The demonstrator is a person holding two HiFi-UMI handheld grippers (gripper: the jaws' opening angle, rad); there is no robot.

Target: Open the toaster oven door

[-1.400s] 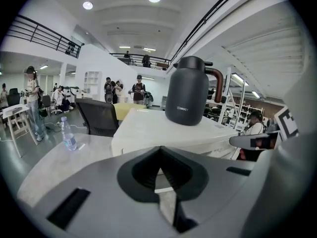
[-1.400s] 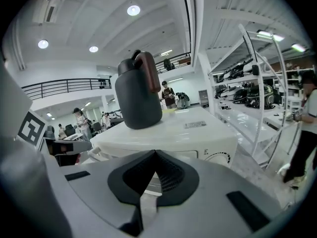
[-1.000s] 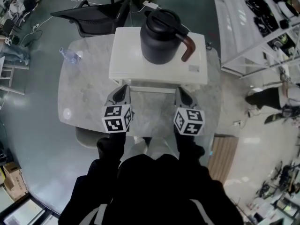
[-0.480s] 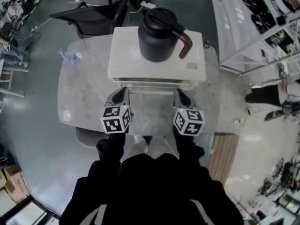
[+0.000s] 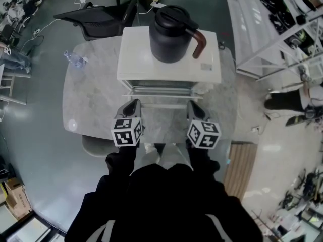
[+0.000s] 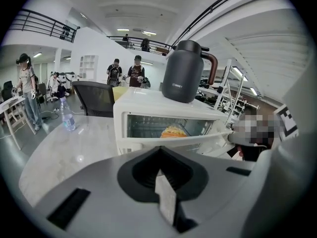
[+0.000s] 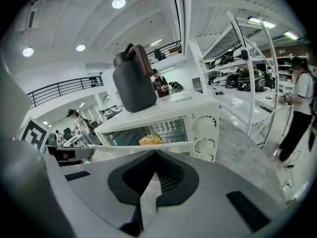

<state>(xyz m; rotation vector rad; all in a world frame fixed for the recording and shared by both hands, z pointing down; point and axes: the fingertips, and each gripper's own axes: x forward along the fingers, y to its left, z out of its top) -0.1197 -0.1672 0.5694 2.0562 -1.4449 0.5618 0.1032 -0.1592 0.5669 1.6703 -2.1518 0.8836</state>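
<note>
Here, at the far left of the marble table [image 5: 91, 95], I saw a clear plastic water bottle [image 5: 73, 59] standing well apart from everything else. My left gripper [image 5: 133, 105] hung over the near side of the table. Its jaws were pressed together with nothing between them, and its tip was just by the left end of the toaster oven door [image 6: 168, 142]. I could not tell whether it touched the door.

The white toaster oven [image 5: 136, 59] sat at the middle of the table, toward the far edge. Its door was tipped partway outward from the top, so that both gripper views looked over its upper edge onto the wire rack and some yellow-orange food [image 6: 173, 131] inside. A black thermal jug [image 5: 171, 34] with a brown handle stood upright on the oven's roof.

My right gripper [image 5: 195, 108] was near the door's right end, level with the left one. Its jaws were likewise closed on nothing. Two round dials [image 7: 204, 125] ran down the oven's right front panel. Farther right, off the table, stood white metal shelving [image 5: 282, 29], with a person [image 7: 299, 108] beside it.
</note>
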